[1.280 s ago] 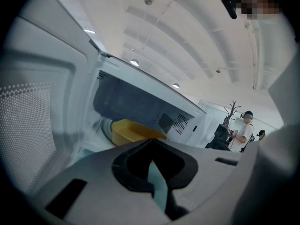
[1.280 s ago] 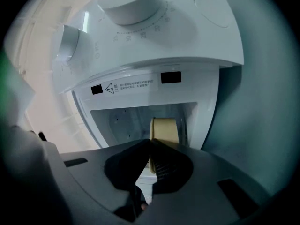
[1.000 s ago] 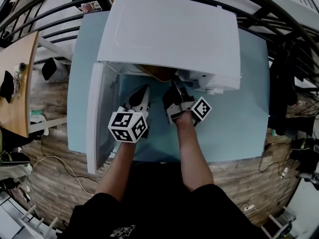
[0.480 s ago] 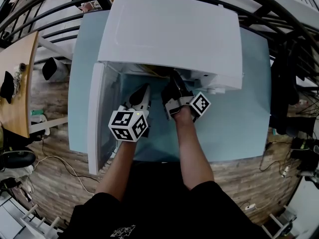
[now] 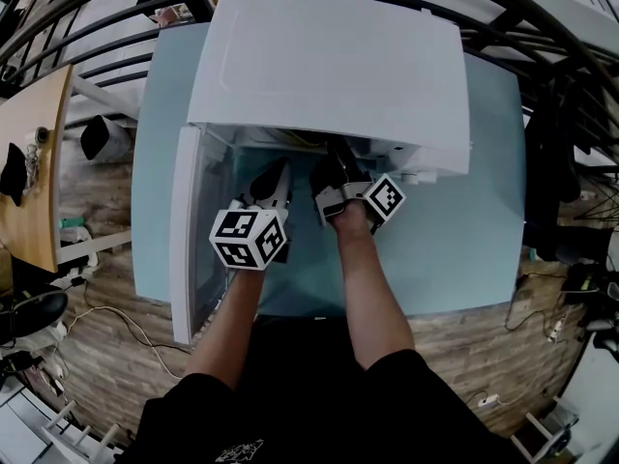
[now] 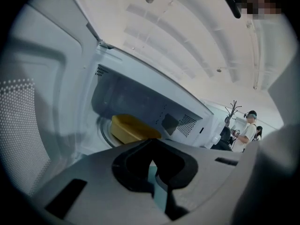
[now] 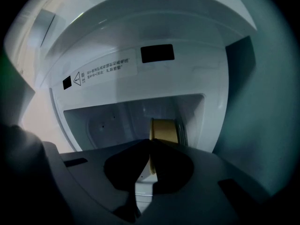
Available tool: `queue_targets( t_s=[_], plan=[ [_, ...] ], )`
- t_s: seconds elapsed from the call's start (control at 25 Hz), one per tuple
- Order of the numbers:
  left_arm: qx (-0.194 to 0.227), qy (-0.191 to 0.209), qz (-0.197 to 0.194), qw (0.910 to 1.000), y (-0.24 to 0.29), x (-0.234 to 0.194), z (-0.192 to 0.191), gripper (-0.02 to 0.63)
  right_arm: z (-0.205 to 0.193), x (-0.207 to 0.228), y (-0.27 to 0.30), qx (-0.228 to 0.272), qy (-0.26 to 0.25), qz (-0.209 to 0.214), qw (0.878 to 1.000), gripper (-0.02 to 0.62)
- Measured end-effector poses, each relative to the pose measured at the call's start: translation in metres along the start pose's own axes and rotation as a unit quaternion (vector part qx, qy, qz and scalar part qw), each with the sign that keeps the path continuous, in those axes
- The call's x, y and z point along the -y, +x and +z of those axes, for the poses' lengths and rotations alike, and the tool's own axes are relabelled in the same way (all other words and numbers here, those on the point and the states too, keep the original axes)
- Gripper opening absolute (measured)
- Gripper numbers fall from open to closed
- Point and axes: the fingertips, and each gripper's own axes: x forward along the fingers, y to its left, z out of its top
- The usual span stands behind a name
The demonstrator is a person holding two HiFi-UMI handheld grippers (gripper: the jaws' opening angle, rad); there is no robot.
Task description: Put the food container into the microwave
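The right gripper (image 7: 150,143) is clamped on the rim of the yellow container (image 7: 165,129), with its jaws almost together, and points level into the microwave (image 5: 329,66). The container is inside the cavity, on the turntable (image 6: 104,134). The left gripper (image 6: 152,143) is closed on nothing, tips touching. It sits just outside the opening beside the right one, tilted slightly down. The door (image 5: 189,230) stands open at the left. The microwave rests on a pale blue table (image 5: 474,230).
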Motion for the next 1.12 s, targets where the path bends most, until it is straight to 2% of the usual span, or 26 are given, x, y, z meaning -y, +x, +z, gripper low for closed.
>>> queue_targets(
  t_s=[0.32,0.72,0.92,1.12],
  plan=[
    [-0.001,-0.004,0.0,1.0,0.0,-0.005,0.0,0.008,0.002,0.003,0.005,0.011,-0.003,-0.002,1.0,0.02],
    [-0.003,-0.009,0.001,1.0,0.001,-0.004,-0.004,0.008,0.006,-0.003,0.007,0.006,-0.031,0.0,0.999,0.02],
    [-0.007,-0.005,0.004,1.0,0.001,-0.002,-0.006,0.008,0.001,-0.007,0.008,-0.01,-0.036,0.008,0.999,0.094],
    [-0.003,-0.004,0.007,1.0,-0.001,0.0,-0.004,0.008,-0.002,-0.006,0.004,-0.023,-0.043,0.0,0.999,0.109]
  ],
)
